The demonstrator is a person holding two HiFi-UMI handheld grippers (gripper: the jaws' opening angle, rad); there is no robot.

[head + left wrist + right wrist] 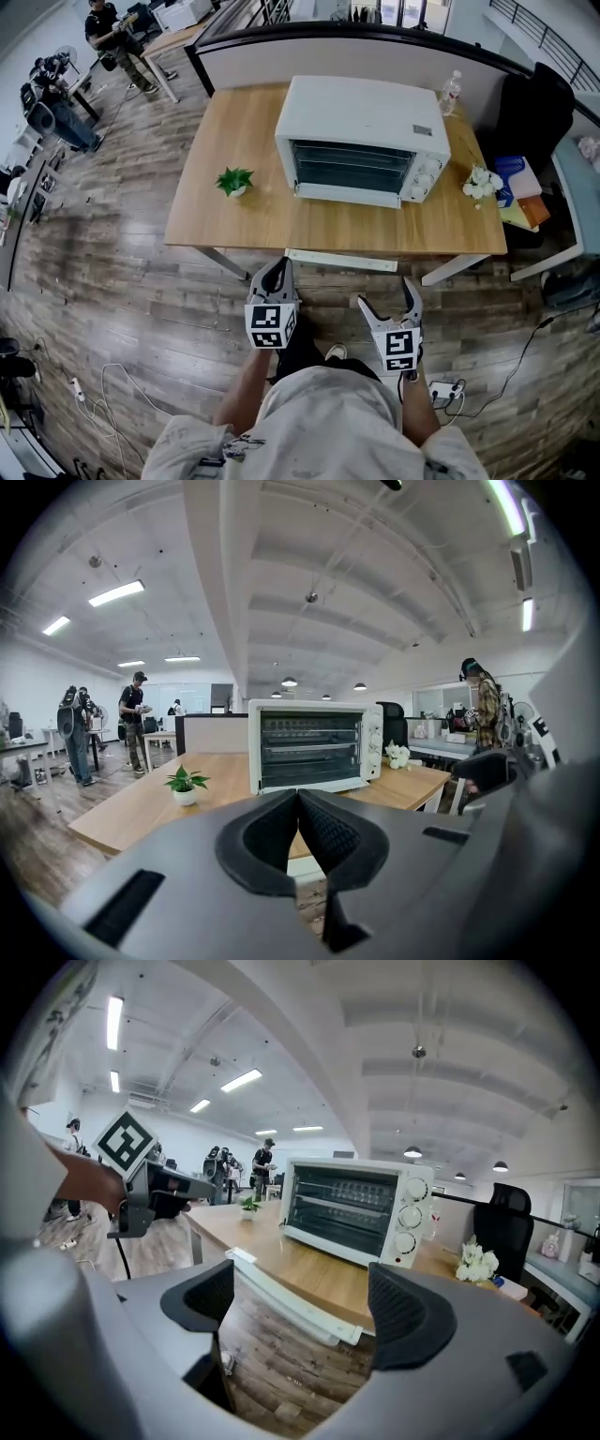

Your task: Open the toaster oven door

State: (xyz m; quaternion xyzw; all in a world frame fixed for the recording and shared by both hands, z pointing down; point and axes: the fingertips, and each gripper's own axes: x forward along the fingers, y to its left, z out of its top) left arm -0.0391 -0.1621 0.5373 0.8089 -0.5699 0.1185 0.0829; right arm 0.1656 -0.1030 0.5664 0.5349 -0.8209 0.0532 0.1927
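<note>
White toaster oven [361, 139], just one, stands door shut on the wooden worktop [211, 220], between one potted plant [234, 180] and one flower bunch [482, 183]. We hold two tongs short of it: left tongs [277, 266] closed on nothing, right tongs [385, 292] wide apart, empty

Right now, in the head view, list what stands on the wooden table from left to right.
potted plant → toaster oven → white flowers
</note>
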